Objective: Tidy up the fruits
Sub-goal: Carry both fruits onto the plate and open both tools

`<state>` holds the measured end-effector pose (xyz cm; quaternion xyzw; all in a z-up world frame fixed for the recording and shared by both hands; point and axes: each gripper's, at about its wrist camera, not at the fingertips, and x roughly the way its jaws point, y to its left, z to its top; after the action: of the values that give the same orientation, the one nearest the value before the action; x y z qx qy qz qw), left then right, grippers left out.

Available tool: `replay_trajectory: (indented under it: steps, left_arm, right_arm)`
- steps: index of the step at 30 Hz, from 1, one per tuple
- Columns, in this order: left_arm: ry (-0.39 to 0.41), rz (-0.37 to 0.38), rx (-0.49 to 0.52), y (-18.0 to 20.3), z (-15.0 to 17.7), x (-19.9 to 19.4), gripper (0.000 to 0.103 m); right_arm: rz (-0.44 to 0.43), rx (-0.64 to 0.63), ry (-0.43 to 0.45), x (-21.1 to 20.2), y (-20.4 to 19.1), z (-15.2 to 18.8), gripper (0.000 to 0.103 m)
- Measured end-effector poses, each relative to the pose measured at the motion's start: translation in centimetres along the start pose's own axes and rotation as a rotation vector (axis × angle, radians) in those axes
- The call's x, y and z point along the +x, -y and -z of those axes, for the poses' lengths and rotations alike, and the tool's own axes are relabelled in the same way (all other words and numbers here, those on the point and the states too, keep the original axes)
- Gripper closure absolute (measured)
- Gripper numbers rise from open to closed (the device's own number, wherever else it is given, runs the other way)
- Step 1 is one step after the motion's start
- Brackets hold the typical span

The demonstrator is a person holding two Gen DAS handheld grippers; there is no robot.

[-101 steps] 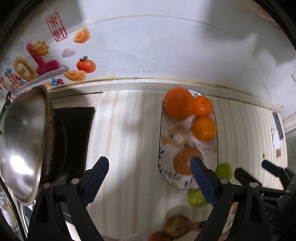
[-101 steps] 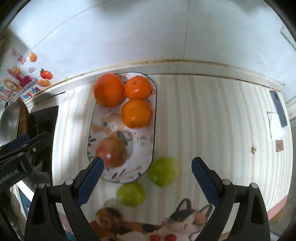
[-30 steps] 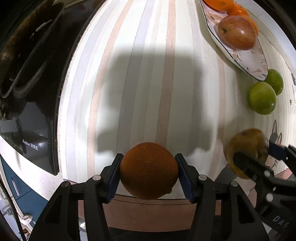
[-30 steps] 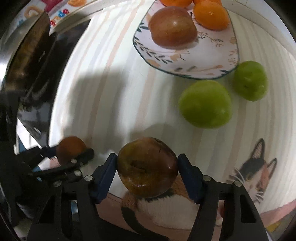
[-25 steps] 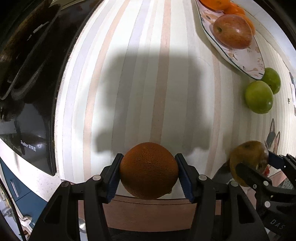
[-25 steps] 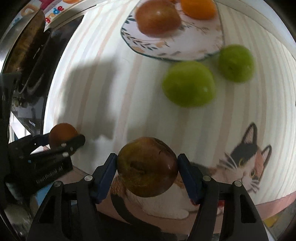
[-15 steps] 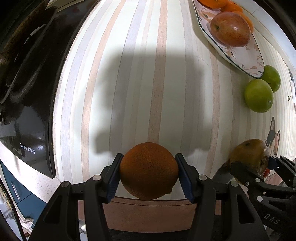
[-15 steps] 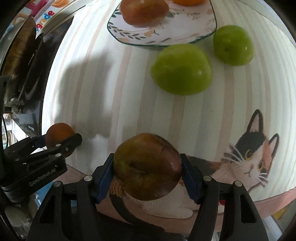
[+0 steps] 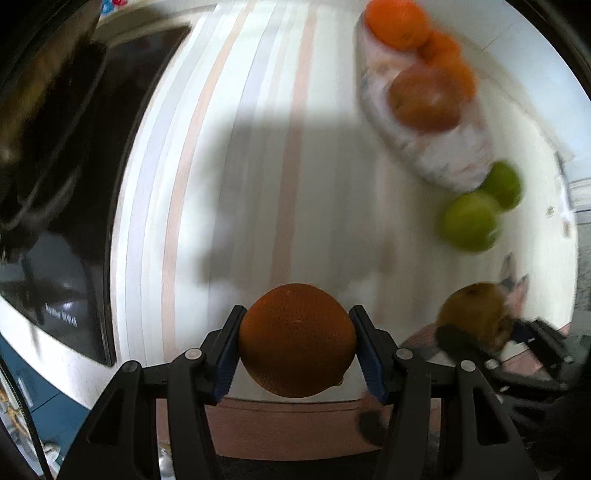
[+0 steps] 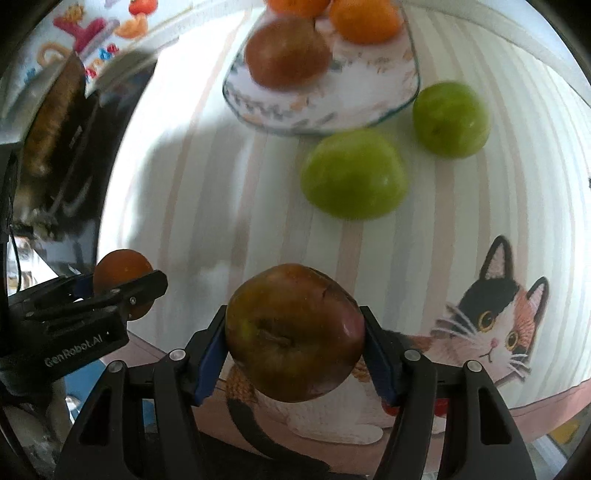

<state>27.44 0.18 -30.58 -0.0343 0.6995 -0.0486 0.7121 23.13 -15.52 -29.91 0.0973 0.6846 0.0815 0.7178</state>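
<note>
Pinching an orange [image 9: 297, 339] between its blue pads, the left tool [image 9: 297, 349] hangs above the striped desk [image 9: 258, 166]. The right tool [image 10: 295, 341] grips a brownish apple [image 10: 293, 332] over the cat print [image 10: 491, 325]. Two green apples [image 10: 352, 173] lie on the desk just beside the plate [image 10: 369, 96], which holds a red apple [image 10: 288, 51] and oranges [image 10: 364, 18]. A dark stove [image 9: 55, 184] sits at the left.

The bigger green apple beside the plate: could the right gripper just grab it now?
Probably not yet. The right gripper is already clamped on a brownish apple, so its jaws are full. The path to the bigger green apple looks clear, with only bare striped cloth between.
</note>
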Motion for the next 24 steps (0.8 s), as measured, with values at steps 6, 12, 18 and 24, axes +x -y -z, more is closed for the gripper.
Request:
replay_trajectory:
  steps: [6, 12, 18, 24]
  left_arm:
    - [0.128, 0.105, 0.041, 3.1, -6.1, -6.7, 0.049]
    - [0.146, 0.097, 0.092, 6.1, -15.2, -7.4, 0.049]
    - [0.032, 0.054, 0.134, 7.2, -20.9, -2.9, 0.049]
    - [-0.043, 0.011, 0.150, 7.8, -22.4, 0.1, 0.049]
  right_arm:
    - [-0.079, 0.052, 0.125, -6.1, 1.8, -3.5, 0.035]
    - [-0.113, 0.141, 0.206, -8.4, 5.0, -11.4, 0.035]
    - [-0.111, 0.227, 0.128, -4.3, 7.1, -16.7, 0.035]
    - [-0.093, 0.261, 0.077, -1.8, 7.7, -18.3, 0.035]
